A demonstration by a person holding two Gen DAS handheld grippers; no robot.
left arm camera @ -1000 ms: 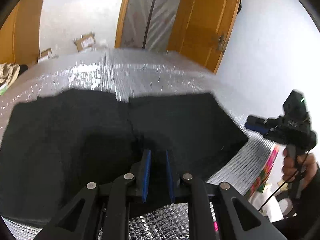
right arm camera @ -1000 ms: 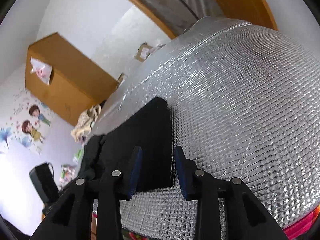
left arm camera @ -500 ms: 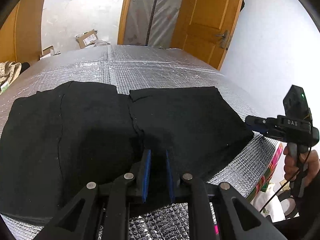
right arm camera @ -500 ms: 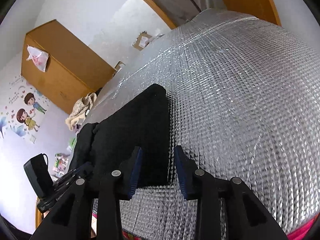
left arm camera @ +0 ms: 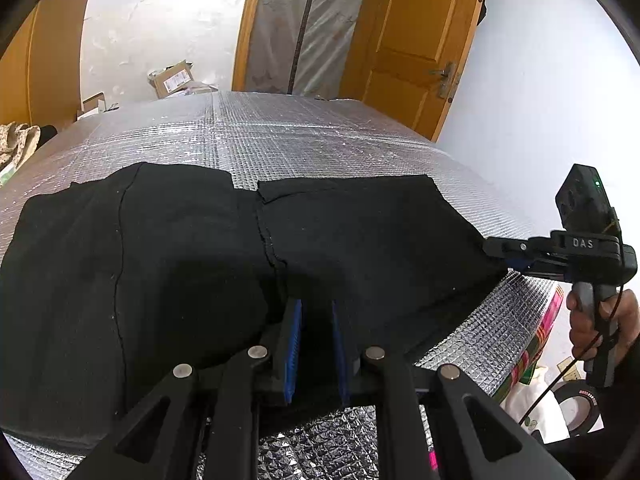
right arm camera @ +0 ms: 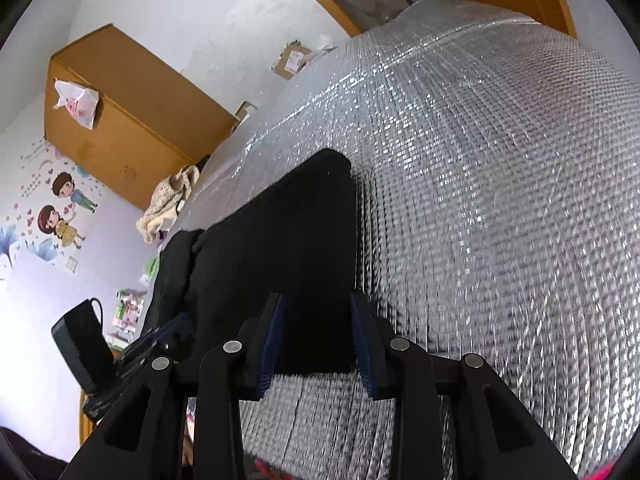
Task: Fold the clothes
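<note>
— What lies in front of your tongs?

— Mostly the silver quilted foil sheet [left arm camera: 320, 140]. It runs from under both pairs away to the wooden door [left arm camera: 420, 40] far ahead of my left tongs [left arm camera: 317, 320].

— And the clothes?

— One black garment [left arm camera: 180, 260], spread flat on the foil. From my left tongs it reaches far out to either side and some way ahead. Its near edge lies over their tips. A stitched seam [left arm camera: 266, 240] runs away from them, just left of the blades.

— Are the left tongs holding it?

— I cannot tell. The blue pads [left arm camera: 294, 344] stand a narrow gap apart, and everything between them is dark, so cloth and black frame look alike.

— The right pair?

— My right tongs [right arm camera: 318, 320] are spread. They hang over the garment's right-hand end, where its near edge crosses the foil between the two pads. The right pad sits about level with the cloth's side edge, and neither pad presses on it. Bare foil fills everything to their right.

— Can you see one pair from the other?

— Yes. Seen from the left pair, the right tongs poke in from the right, with their tips at the cloth's corner and my hand [left arm camera: 588, 320] round the grip.

— Anything smaller?

— A cardboard box [left arm camera: 170, 78] far ahead to the left, beyond the foil, and a roll of black tape [left arm camera: 580, 400] low on the right, below my hand
</note>
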